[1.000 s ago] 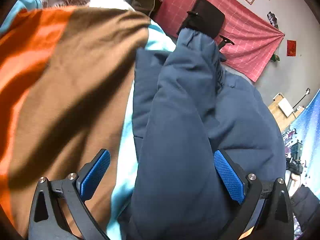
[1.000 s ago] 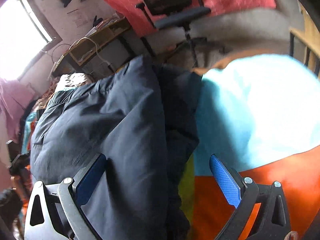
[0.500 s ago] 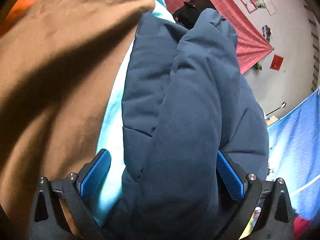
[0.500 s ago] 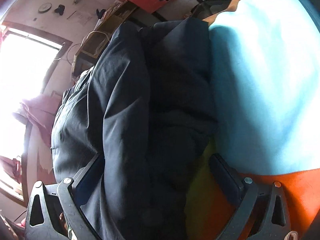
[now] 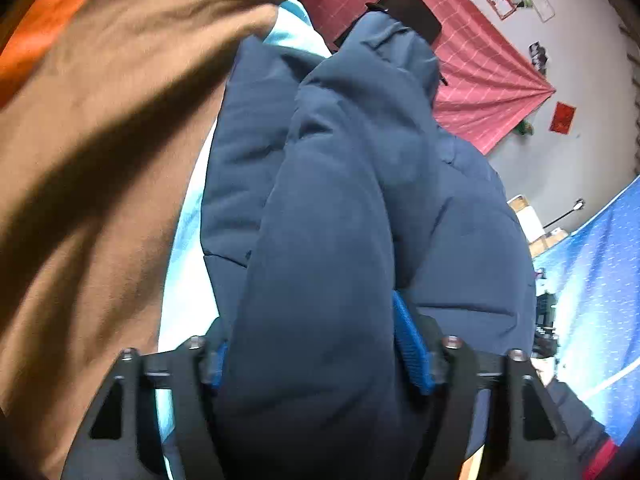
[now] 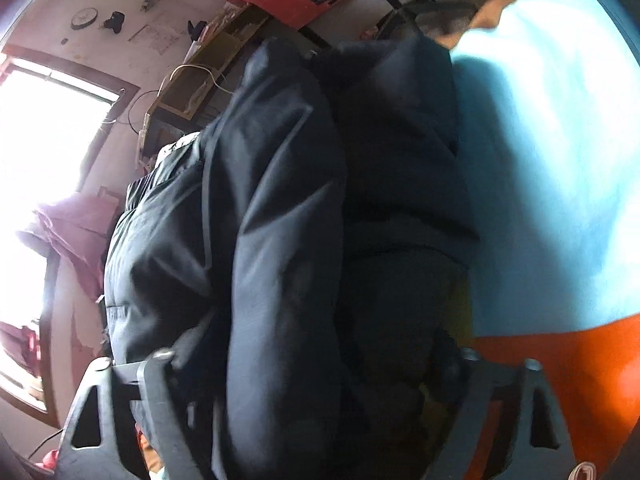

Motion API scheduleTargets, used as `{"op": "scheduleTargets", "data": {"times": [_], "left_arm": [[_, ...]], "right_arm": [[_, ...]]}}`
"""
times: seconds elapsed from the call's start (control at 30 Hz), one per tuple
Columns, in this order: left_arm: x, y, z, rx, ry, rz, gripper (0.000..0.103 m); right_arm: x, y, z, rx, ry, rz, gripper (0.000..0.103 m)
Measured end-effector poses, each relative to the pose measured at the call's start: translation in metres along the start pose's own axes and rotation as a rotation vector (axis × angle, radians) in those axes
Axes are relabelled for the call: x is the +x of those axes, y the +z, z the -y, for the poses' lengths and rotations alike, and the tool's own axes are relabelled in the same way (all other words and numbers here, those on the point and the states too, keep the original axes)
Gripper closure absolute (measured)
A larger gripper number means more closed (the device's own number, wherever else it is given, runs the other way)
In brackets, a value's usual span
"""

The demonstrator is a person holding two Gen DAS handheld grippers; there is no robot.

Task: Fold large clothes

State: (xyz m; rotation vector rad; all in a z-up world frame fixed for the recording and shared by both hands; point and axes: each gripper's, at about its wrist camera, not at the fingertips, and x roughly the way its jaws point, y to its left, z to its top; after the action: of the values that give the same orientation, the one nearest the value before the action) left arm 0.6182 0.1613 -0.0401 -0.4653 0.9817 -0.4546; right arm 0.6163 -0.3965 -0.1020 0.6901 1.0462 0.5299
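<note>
left tool point(image 5: 316, 354) left pad buried in jacket point(image 5: 360, 200); right tool point(image 6: 316, 364) pads hidden

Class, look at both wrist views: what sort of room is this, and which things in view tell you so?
Probably a bedroom or study at home. A black office chair stands before a pink checked cloth on the wall, a cluttered wooden desk shelf sits near a bright window, and the navy padded jacket lies on colourful bedding.

left gripper point(image 5: 316, 354): pitched downward, jaws just been closing, blue pads pressed into a thick fold of the padded jacket point(image 5: 360, 200) | right gripper point(image 6: 316, 364): pitched downward, jaws just been closing, clamped on the jacket's bulk
</note>
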Motion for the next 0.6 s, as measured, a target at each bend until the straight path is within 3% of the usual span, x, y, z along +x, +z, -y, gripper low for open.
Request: {"op": "scheduleTargets", "data": {"times": [0.13, 0.23, 0.37, 0.6], "left_arm": [[-0.012, -0.004, 0.026, 0.053, 0.103, 0.034, 0.073], [-0.017, -0.011, 0.047, 0.105, 0.166, 0.061, 0.083], [-0.034, -0.011, 0.07, 0.135, 0.188, 0.101, 0.088], [-0.048, -0.027, 0.093, 0.156, 0.19, 0.128, 0.091]], "right_arm": [[-0.009, -0.003, -0.022, -0.052, -0.076, 0.04, 0.05], [-0.015, -0.006, -0.045, -0.113, -0.142, 0.065, 0.063], [-0.025, -0.011, -0.076, -0.184, -0.201, 0.094, 0.075], [-0.047, -0.016, -0.127, -0.268, -0.222, 0.132, 0.08]]}}
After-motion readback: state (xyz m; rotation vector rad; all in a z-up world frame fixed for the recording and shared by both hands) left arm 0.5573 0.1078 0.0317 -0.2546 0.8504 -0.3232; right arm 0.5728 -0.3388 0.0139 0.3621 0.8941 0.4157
